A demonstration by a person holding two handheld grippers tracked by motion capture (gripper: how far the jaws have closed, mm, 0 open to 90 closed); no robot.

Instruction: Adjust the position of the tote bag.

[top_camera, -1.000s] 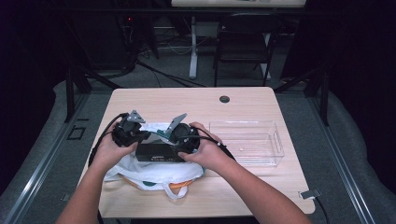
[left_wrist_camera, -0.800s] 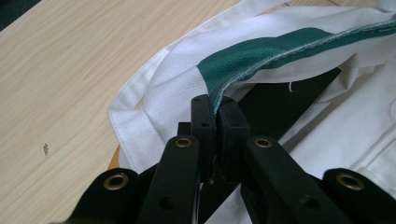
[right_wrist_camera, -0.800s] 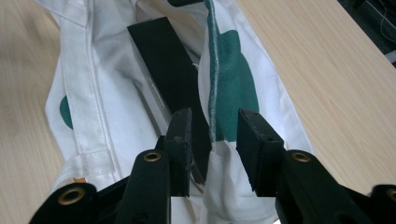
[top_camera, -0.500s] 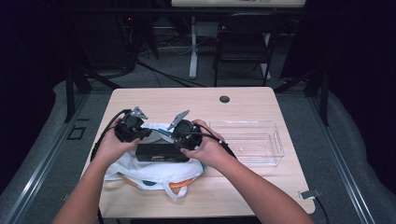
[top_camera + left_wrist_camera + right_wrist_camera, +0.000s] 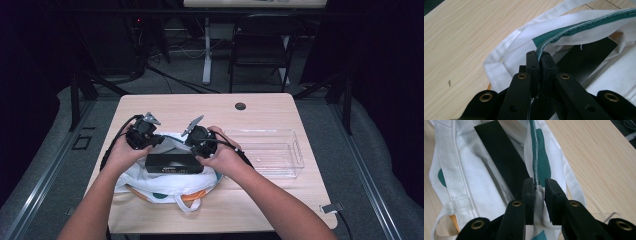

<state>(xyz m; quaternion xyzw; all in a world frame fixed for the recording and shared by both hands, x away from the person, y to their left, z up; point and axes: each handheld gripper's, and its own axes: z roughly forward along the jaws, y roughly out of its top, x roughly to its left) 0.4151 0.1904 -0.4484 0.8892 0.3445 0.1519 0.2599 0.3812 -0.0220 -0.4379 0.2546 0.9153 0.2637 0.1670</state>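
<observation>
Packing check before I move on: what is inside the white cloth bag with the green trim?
A flat black box lies in the open mouth of the white cloth bag. Folded cloth covers whatever lies beneath the box and deeper inside.

Forearms: came in from the bottom edge in the high view, angled inward toward each other.
Left hand (image 5: 124,152): wrapped around the left gripper (image 5: 539,58), jaws pressed tight together, pinched on a fabric edge.
Right hand (image 5: 222,156): wrapped around the right gripper (image 5: 539,185), jaws just closing, a narrow gap left, fabric between them.
Spacing: near each other, apart.
</observation>
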